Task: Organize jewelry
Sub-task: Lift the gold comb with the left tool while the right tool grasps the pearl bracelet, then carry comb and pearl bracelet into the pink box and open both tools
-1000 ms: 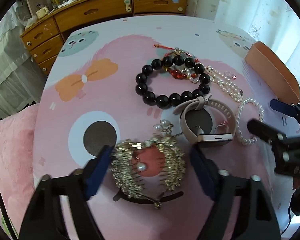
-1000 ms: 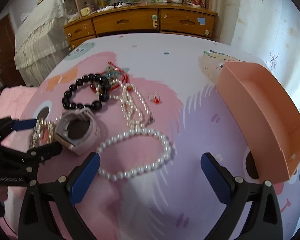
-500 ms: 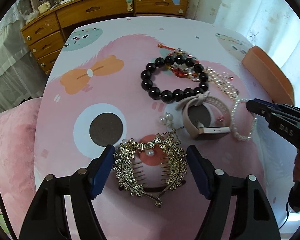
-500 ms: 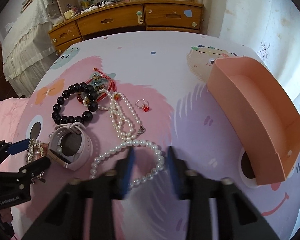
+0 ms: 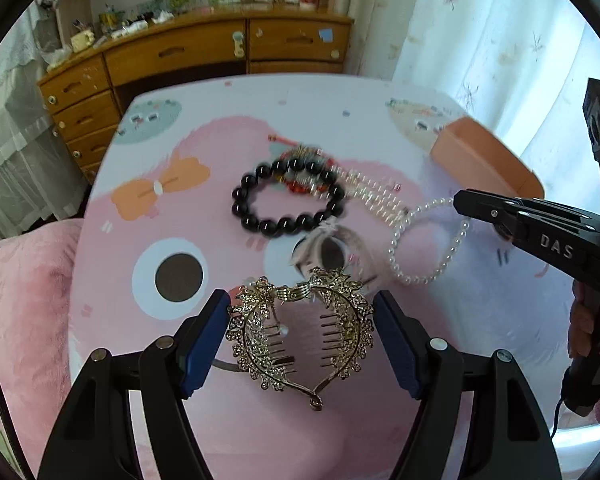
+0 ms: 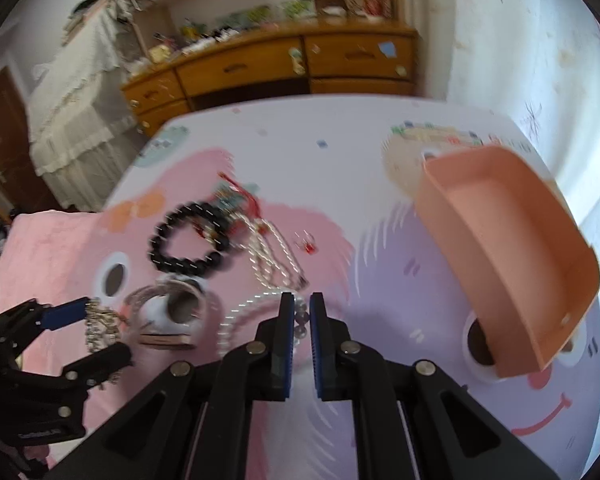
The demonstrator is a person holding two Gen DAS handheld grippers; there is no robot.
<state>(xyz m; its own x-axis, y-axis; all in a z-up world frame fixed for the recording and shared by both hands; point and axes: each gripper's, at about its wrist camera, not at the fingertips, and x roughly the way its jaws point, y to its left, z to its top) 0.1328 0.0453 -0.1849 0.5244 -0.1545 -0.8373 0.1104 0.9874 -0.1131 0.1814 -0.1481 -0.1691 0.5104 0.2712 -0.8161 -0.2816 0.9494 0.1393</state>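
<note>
Clamping gold hair comb point(image 5: 300, 332) in left gripper point(image 5: 302, 334), right gripper point(image 6: 301, 322) pinching pearl bracelet point(image 6: 236, 320), pink box point(image 6: 500, 248) near table edge.

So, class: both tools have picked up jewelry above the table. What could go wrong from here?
1. The right tool pinches the pearl bracelet at one spot only; the loop dangles and could slip out or snag the pearl necklace beside it.
2. The left tool grips the gold hair comb by its ornate edges; it might twist free before reaching the pink box.
</note>
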